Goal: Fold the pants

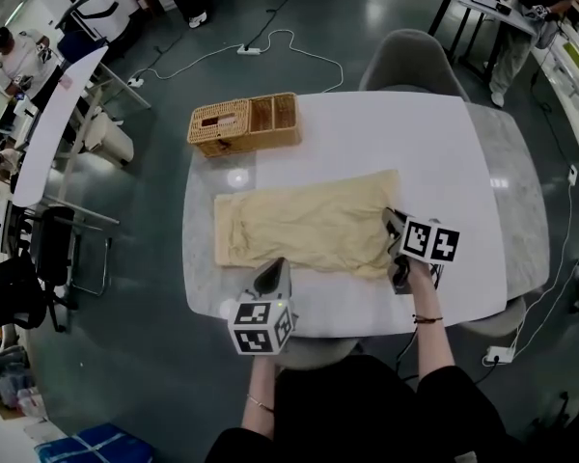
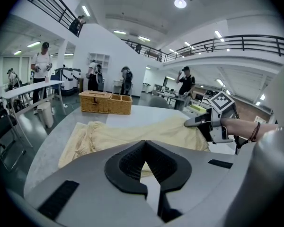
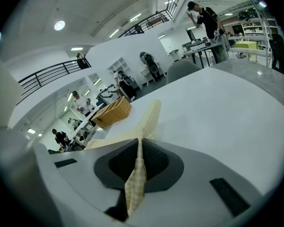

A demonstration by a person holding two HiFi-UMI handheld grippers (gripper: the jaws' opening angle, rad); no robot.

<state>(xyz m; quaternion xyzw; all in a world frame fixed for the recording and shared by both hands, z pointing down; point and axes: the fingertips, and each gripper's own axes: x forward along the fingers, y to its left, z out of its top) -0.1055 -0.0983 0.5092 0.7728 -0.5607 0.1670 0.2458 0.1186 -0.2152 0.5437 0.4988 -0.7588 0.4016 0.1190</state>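
Observation:
Pale yellow pants (image 1: 309, 225) lie spread lengthwise on the white table (image 1: 367, 133). My right gripper (image 1: 394, 222) is at their right end, shut on a fold of the fabric. In the right gripper view the cloth (image 3: 149, 119) runs up out of the closed jaws of the right gripper (image 3: 140, 143). My left gripper (image 1: 273, 270) sits at the near edge of the pants, left of centre. In the left gripper view the left gripper (image 2: 143, 143) has its jaws meeting at the tips, with pale cloth showing behind them. Beyond lie the pants (image 2: 132, 134) and the right gripper (image 2: 194, 122).
A wicker basket (image 1: 243, 123) stands at the table's far left corner, behind the pants. A grey chair (image 1: 415, 61) is tucked in at the far side. A power cable (image 1: 270, 46) snakes over the floor beyond. Other tables and people stand around the room.

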